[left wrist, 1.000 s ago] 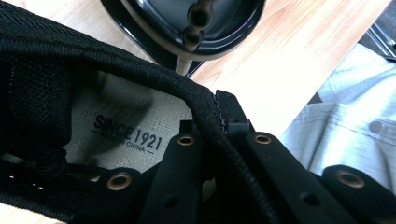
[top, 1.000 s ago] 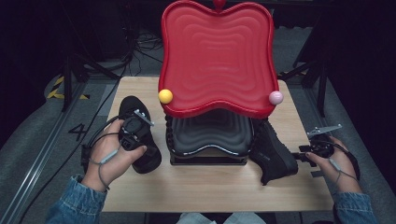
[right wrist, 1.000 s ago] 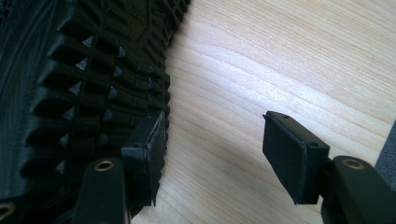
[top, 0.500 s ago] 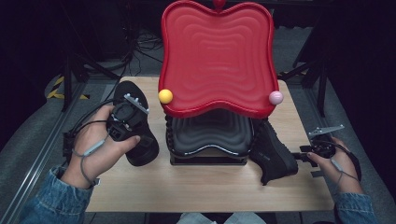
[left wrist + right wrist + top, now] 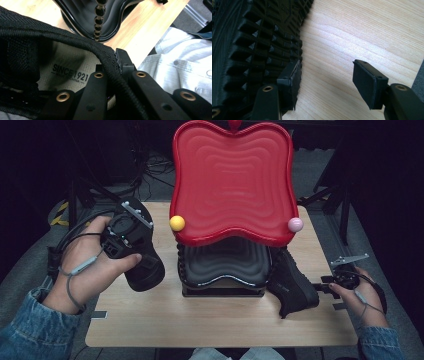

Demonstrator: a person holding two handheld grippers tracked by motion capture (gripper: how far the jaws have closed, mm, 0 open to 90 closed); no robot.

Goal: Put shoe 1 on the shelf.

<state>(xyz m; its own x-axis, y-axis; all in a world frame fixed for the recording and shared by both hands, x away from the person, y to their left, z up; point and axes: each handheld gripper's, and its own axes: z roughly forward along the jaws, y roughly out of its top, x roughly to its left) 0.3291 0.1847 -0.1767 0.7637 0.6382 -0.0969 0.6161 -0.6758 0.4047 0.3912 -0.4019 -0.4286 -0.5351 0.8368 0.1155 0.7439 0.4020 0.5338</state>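
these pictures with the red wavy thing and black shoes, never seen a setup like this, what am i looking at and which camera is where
A person sits at a wooden table holding a hand-held two-jaw gripper in each hand. The wide picture comes from a fixed camera above; the other two come from cameras riding on the grippers and looking along their black jaws.

In the middle stands a black ribbed stand with a red wavy tray on top, which carries a yellow ball and a pink ball.

The left gripper is shut on the collar of a black shoe, held above the table. The right gripper is open, its jaws beside the sole of a second black shoe that leans against the stand.
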